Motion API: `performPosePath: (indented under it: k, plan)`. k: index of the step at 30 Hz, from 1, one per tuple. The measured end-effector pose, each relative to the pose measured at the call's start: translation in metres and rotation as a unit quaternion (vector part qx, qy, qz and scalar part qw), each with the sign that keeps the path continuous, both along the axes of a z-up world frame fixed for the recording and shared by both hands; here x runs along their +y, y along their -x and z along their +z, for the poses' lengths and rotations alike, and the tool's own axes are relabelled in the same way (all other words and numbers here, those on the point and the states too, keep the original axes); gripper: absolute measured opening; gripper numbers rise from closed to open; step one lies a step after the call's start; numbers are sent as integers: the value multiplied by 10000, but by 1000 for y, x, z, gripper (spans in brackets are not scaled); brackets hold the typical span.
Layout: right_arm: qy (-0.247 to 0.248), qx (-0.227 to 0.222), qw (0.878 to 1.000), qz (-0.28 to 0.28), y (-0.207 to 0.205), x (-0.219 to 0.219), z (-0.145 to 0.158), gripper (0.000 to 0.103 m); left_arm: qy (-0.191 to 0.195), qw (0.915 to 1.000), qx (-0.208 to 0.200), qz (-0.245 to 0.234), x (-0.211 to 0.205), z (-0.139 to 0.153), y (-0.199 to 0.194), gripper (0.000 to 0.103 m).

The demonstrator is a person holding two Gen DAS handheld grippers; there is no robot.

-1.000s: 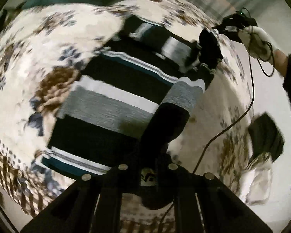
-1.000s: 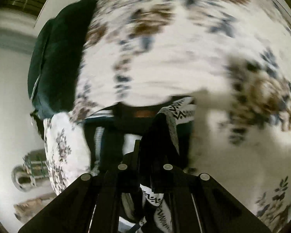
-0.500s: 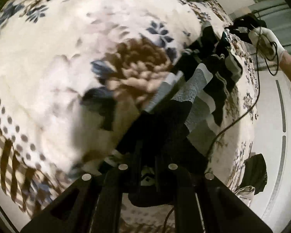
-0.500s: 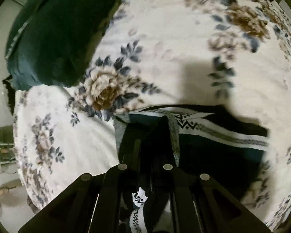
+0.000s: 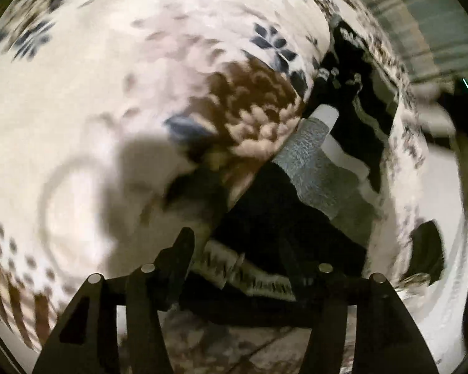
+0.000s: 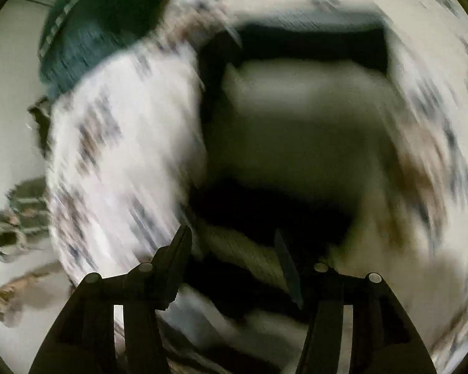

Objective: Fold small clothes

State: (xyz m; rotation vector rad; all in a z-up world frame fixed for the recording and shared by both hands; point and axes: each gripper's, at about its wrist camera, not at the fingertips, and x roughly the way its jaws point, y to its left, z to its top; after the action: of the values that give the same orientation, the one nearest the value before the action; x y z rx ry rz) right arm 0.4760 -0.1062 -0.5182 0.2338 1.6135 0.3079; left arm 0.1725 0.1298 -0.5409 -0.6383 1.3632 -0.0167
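A small striped garment, black, grey and white with a patterned band, lies on the floral bedspread. In the left wrist view it runs from between my fingers up to the right. My left gripper is open, its fingers wide apart over the garment's patterned hem. In the right wrist view, which is heavily blurred, the same garment lies spread ahead. My right gripper is open too, with the garment's near edge between its fingers.
A dark green pillow lies at the upper left of the right wrist view. The bed edge and pale floor are at the left. A dark item lies off the bed at the right of the left wrist view.
Both grippers were shut on the garment and have opened, letting it go onto the bed. Both cameras are moving; the right view is strongly blurred.
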Motion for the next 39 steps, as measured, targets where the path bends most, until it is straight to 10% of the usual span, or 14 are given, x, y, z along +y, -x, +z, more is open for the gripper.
performPosePath:
  k: [4,6,8,11,18,24,26,33,39]
  plan:
    - [-99,1112,9920,-592,141,-46,-54,57,-428,9989,53,-171,-14,-8,-12,47]
    - [-395,1537,9826,-967,195,-58,-76,57,-559,9982,81,-212,-21,-7,-11,5]
    - [-712,1780,9731,-1273,238,-63,-95,55,-490,9987,48,-100,-22,-2,-5,5]
    - [-881,1534,9727,-1499,267,-67,-96,11,-417,9991,-33,-4,-25,13,1,4]
    - [-347,811,9852,-1473,294,-96,-56,8,-171,9998,23,23,-39,29,20,5]
    - [-265,1331,9816,-1341,274,-106,-70,25,127,9986,432,-294,-38,26,2,21]
    - [-443,1158,9819,-1432,255,-112,-54,59,210,9989,213,-349,-33,47,-13,42]
    - [-641,158,9773,-2012,130,-141,1,62,521,9913,-1034,-620,-30,94,-175,54]
    - [-651,-523,9716,-2214,-12,-176,6,62,427,9839,-1384,-1045,-64,76,-338,54]
